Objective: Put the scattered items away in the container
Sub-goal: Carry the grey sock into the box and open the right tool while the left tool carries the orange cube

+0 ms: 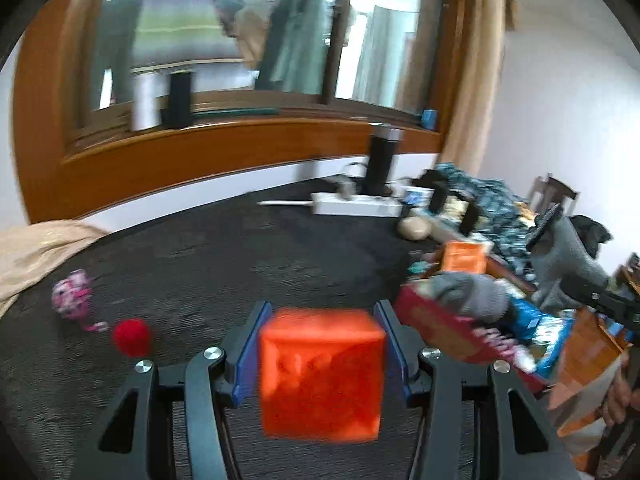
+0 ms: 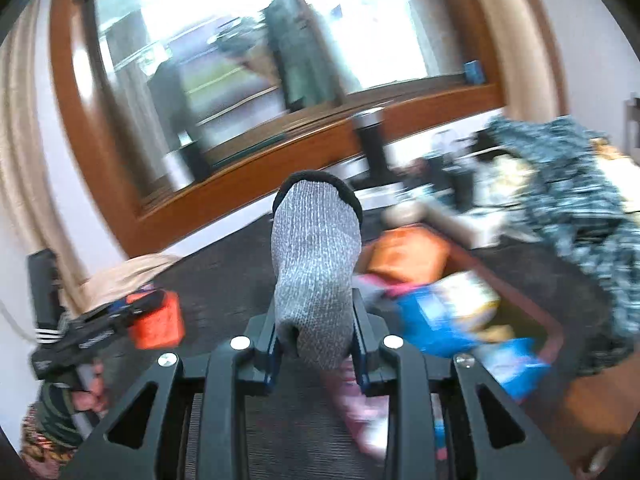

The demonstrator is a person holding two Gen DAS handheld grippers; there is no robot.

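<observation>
Left wrist camera gives me, from left to right, a small pink-and-white patterned toy (image 1: pixel 71 293) and a fuzzy red ball (image 1: pixel 132 337) lying near each other on the dark carpet (image 1: pixel 224 248), then my left gripper (image 1: pixel 320 360) clenched on a translucent orange plastic cube (image 1: pixel 320 372), its blue-lined fingers (image 1: pixel 249 354) pressed against the cube's two sides. Right of that, this view shows the wooden-sided container (image 1: pixel 592 340) crowded with a red box (image 1: pixel 436 320), blue packets and an orange box (image 1: pixel 464 258), with a grey knitted sock (image 1: pixel 568 256) held up above it by my other tool. Only this camera shows the white power strip (image 1: pixel 356 205) by the wall and the two loose toys on the floor. Right wrist camera, again from the left, picks up the left gripper (image 2: pixel 120 316) from outside, carrying the orange cube (image 2: pixel 158 322) just above the carpet (image 2: pixel 224 272), well apart from the container (image 2: pixel 556 328). At centre my right gripper (image 2: pixel 316 340) is grasping the grey sock (image 2: pixel 316 264), which stands upright between the fingers, black cuff at the top. Further right, this view alone reveals the container's blurred inside and a dark patterned cloth (image 2: pixel 580 184) heaped behind it.
</observation>
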